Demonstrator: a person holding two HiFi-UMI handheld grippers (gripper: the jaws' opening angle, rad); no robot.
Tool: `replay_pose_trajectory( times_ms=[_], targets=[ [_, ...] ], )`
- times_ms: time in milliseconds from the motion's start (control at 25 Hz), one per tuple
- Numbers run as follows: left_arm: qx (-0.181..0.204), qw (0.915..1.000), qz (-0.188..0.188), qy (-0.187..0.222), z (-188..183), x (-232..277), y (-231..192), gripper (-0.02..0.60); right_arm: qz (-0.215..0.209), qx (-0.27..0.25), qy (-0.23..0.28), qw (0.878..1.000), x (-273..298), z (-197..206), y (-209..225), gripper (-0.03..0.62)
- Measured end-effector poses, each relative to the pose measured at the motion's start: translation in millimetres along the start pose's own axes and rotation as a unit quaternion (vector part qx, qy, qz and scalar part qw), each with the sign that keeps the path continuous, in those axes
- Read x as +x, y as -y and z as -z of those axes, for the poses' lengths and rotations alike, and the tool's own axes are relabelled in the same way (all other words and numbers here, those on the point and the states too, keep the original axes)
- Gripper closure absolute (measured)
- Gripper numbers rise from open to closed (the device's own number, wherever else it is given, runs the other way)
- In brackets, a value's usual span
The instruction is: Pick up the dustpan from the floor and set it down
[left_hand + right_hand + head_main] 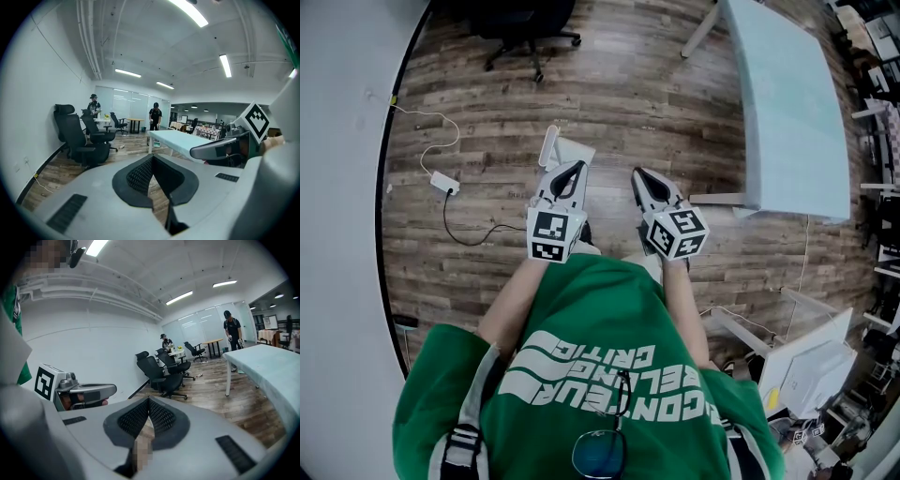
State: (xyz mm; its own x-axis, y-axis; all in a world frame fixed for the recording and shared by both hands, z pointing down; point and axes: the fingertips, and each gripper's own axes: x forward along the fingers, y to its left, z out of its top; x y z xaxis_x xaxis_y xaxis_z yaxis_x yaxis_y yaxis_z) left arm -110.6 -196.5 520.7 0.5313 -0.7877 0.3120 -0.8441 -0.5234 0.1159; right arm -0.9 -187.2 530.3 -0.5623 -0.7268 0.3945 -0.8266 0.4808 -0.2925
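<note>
Both jaw pairs pressed together, nothing in them: L gripper (577,167), R gripper (638,174). White dustpan (570,150) sits on the wood floor (487,94) just past L's tips and below them, handle running away from me. L is nearer, so I'd open it and dip it.

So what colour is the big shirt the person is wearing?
Green with white lettering; the short-sleeved shirt shows best in the head view.

Dustpan (566,150) left of table (787,112) — chair (525,26) beyond
</note>
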Motion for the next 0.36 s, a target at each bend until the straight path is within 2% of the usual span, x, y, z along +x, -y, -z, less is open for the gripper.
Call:
replay_pose_trajectory(
  times_ms=[360],
  targets=[
    [0.005, 1.0, 0.005, -0.001, 2.5, -0.9, 7.1, 0.578, 0.002, 0.0, -0.001, 1.0, -4.8, 3.5, -0.5, 0.586]
  ],
)
